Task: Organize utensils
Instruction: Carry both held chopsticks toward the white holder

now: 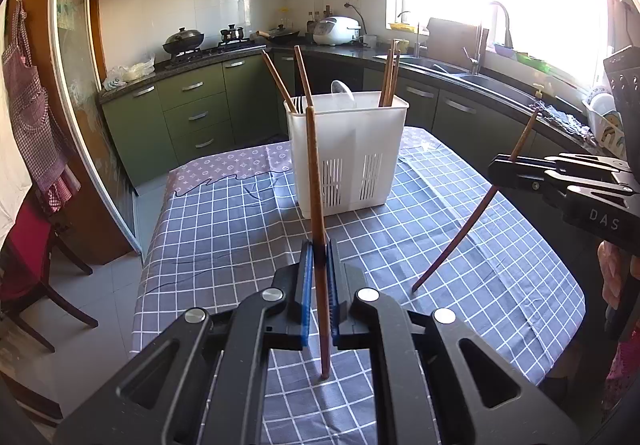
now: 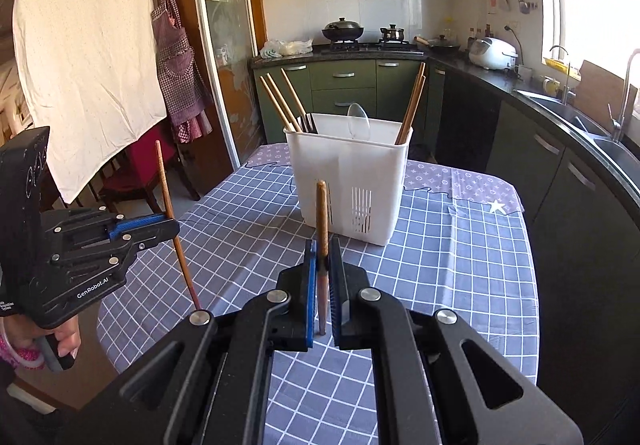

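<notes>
Wooden brown chopstick sits clamped upright in our left gripper, another in our right gripper, both near the far white plastic slotted caddy. Light, stiff, slick w/ lacquer; we'd grip mid-shaft.

Bare checked tablecloth lies between both grippers and the white utensil holder. Above the holder, 5 chopsticks and a spoon lean out, crowding its left and right corners.
</notes>
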The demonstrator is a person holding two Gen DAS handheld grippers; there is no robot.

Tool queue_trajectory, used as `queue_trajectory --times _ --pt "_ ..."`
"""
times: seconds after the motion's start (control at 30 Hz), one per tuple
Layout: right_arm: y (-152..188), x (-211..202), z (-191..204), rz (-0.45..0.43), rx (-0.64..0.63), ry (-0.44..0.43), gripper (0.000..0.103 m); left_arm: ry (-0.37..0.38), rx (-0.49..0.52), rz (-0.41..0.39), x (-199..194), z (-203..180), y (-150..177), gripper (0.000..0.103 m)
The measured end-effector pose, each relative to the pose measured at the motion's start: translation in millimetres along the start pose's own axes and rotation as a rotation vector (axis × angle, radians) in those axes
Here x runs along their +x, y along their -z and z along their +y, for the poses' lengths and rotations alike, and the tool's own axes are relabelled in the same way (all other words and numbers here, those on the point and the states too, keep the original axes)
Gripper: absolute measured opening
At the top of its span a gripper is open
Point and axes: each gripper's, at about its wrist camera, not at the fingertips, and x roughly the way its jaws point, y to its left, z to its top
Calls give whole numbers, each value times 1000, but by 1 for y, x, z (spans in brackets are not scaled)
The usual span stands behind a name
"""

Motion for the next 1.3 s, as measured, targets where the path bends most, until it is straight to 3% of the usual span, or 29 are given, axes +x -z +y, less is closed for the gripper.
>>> queue_trajectory --times 0.77,0.97,1.3 --pt "1 5 2 -1 -6 -9 7 37 24 4 3 -5 -16 7" --pt "2 6 -1 -4 -1 -13 7 63 39 3 2 -11 -39 7" --pt "2 6 -6 -8 4 -22 7 117 66 -26 -5 -24 -109 7"
